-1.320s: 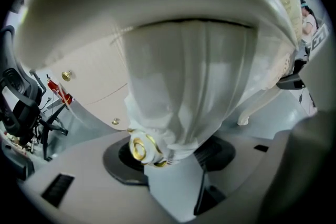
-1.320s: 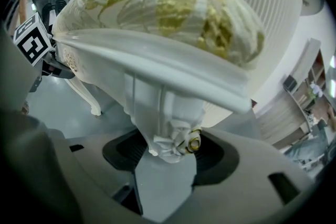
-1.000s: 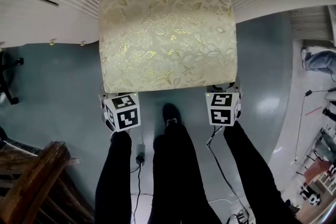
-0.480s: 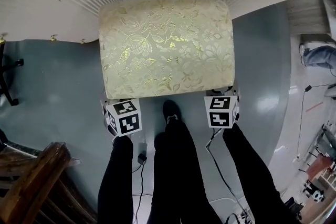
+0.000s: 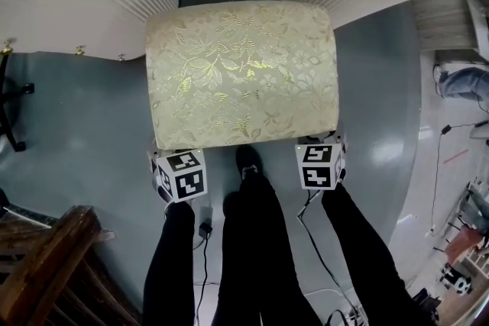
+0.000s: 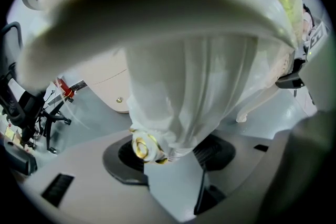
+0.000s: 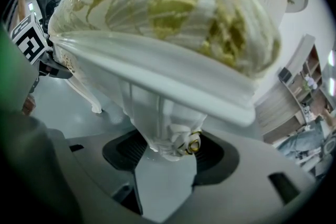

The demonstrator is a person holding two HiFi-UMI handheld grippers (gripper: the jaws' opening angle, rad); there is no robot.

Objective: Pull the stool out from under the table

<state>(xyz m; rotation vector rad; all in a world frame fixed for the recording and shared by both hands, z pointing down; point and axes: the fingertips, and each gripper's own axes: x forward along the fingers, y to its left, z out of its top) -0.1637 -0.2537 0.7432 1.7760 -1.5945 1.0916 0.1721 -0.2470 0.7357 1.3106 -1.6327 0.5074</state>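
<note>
**Stool almost clear of the table, both grippers clamped on its near legs**

The left gripper (image 6: 168,152) has its jaws pinching the left leg (image 6: 184,102) at the gold-trimmed carving. The right gripper (image 7: 168,152) likewise pinches the right leg (image 7: 157,123), pads against the white wood on both sides. From there the stool (image 5: 241,72) reaches away from the person. Its cushioned seat lies almost wholly over bare floor (image 5: 76,103), and only its far edge sits at the gap between the ribbed white parts of the table (image 5: 84,4). By my reading the pull is largely done. What is left is at most a short further draw toward the person, then letting go of both legs. No container shows in any view.
</note>
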